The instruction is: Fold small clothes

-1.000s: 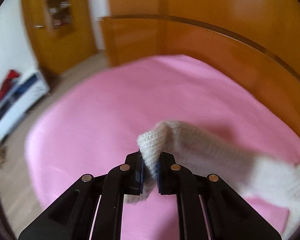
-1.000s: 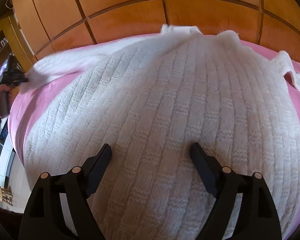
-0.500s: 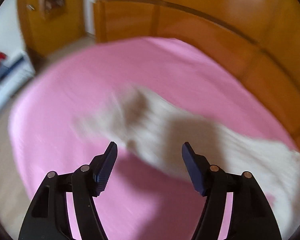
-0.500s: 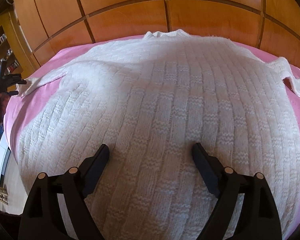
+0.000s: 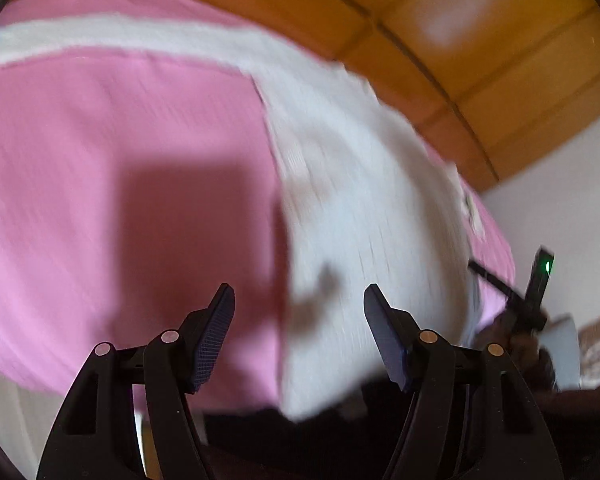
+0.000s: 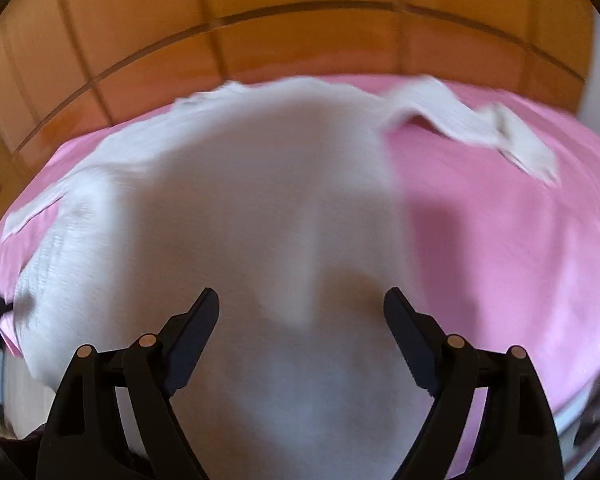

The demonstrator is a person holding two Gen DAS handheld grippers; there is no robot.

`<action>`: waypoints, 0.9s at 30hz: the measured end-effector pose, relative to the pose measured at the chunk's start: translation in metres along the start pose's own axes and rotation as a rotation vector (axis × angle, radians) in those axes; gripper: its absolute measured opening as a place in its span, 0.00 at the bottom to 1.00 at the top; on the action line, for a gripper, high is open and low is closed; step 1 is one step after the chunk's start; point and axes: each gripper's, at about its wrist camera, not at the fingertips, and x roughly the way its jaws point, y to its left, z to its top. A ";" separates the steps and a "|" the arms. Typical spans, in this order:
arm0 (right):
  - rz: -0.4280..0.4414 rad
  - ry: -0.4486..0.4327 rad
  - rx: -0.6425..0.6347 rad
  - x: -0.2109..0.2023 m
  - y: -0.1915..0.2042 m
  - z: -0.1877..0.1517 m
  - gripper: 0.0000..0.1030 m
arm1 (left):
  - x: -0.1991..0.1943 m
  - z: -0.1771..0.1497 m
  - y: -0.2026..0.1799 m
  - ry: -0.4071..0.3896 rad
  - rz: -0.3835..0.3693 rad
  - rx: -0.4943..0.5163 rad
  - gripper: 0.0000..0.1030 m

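A cream knitted sweater (image 6: 240, 208) lies spread flat on the pink bed (image 6: 500, 240), with one sleeve (image 6: 472, 128) stretched out at the far right and the other sleeve (image 5: 100, 36) at the far left. My left gripper (image 5: 298, 332) is open and empty above the sweater's left side edge (image 5: 360, 200) near the hem. My right gripper (image 6: 300, 328) is open and empty above the lower body of the sweater. The right gripper also shows in the left wrist view (image 5: 536, 292). Both views are blurred by motion.
A wooden headboard (image 6: 300, 32) of orange panels runs along the far side of the bed. The bare pink sheet (image 5: 120, 200) lies left of the sweater. The bed's near edge is just below both grippers.
My left gripper let go of the sleeve cuff, opened, and swung right to the sweater's side near the hem. My right gripper shifted right, staying open over the sweater.
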 end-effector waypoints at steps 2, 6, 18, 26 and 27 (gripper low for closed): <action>0.052 0.049 0.040 -0.003 -0.010 -0.014 0.79 | 0.011 -0.005 0.011 0.006 0.003 -0.011 0.64; 0.056 0.077 0.042 -0.006 -0.004 -0.032 0.42 | 0.030 -0.005 0.004 0.023 -0.013 0.011 0.12; 0.251 -0.073 -0.077 -0.114 0.012 -0.003 0.09 | -0.039 0.019 -0.044 -0.099 -0.033 0.143 0.04; 0.159 0.166 -0.009 -0.039 0.006 -0.053 0.09 | 0.030 -0.012 0.015 0.077 0.228 -0.009 0.12; 0.166 0.157 -0.002 -0.041 0.003 -0.049 0.11 | 0.025 -0.008 0.010 0.064 0.250 0.013 0.16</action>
